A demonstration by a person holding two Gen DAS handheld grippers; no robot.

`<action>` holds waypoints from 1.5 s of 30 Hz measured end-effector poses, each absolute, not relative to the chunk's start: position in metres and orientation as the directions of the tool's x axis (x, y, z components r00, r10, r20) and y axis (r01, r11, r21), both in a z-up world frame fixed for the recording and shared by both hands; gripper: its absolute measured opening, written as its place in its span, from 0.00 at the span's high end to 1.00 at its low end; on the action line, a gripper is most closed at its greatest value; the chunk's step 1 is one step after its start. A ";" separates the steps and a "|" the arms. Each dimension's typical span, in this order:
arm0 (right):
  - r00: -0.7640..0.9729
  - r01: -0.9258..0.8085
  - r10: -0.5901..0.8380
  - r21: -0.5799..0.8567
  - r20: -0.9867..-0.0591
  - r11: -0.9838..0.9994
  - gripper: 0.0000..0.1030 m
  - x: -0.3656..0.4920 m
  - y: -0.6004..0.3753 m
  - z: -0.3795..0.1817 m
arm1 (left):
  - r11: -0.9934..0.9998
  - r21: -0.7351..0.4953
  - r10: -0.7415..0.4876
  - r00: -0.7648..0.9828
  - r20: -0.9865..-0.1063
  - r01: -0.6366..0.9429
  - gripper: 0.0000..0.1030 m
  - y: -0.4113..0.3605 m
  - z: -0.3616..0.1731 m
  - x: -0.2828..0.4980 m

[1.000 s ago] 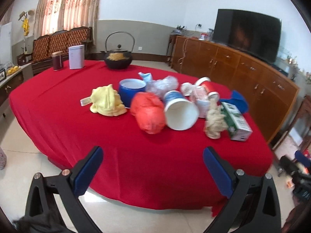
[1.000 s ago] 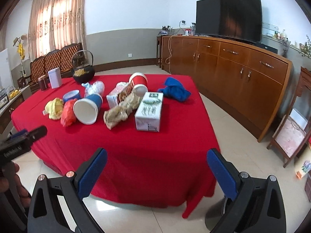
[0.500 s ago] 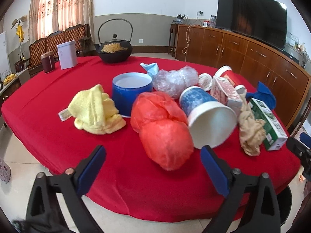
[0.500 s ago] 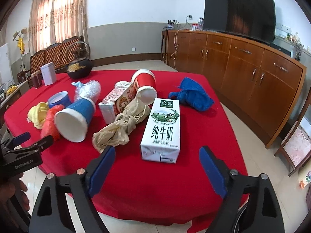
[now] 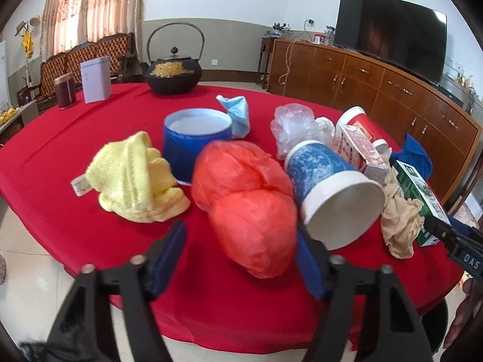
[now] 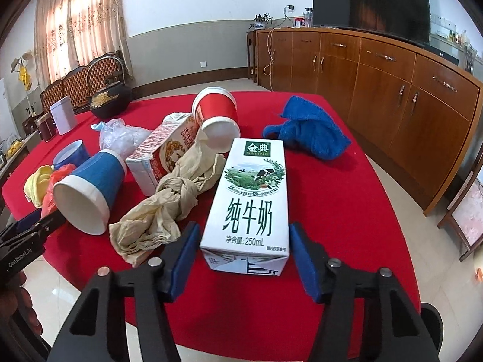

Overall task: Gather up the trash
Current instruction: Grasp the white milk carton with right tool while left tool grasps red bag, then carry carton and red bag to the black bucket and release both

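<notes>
Carrying all the litter: round desk draped in red cloth [image 5: 60,211].

Closing in on a crumpled red plastic bag [image 5: 250,211] near the desk's front edge: left tool [image 5: 240,232], released, its blue pads flanking the bag's near end. Left pad standing apart from the bag, right pad just beside it, neither pressing.

Closing in on a white-and-green rectangular milk carton [image 6: 250,199] that is lying flat, bottom end toward the camera: right tool [image 6: 244,232], likewise released. Pads standing just beside the carton's two long sides, with no squeeze showing.

Lying on its side just right of the red bag, mouth facing the camera: blue paper cup with a white rim [image 5: 329,187].

Sitting left of the bag: crumpled yellow terry cloth [image 5: 135,178].

Standing upright behind the bag: round blue tub [image 5: 193,138].

Sprawling between the blue cup and the milk carton: knotted beige rag [image 6: 169,199].

Resting beyond the carton, to its right: bunched blue towel [image 6: 308,132].

Tipping over just behind the carton: red paper cup [image 6: 217,114].
</notes>
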State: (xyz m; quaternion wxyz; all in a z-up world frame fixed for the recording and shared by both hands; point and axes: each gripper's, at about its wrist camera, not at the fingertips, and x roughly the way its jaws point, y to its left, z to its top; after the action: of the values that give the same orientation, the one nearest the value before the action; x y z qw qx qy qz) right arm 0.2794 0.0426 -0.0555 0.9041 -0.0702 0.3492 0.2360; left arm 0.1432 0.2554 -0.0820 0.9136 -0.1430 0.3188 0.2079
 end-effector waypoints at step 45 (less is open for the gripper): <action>0.852 -0.287 0.262 0.015 -0.454 0.958 0.45 0.170 -0.119 0.025 | 0.978 -0.129 0.080 0.868 -0.490 -0.163 0.85 0.106 -0.014 0.106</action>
State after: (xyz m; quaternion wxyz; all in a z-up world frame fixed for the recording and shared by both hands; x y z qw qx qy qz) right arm 0.1696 -0.1195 0.0255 0.9619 -0.0265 0.2320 0.1426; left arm 0.1063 0.1060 -0.0140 0.9628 -0.0833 0.2492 0.0628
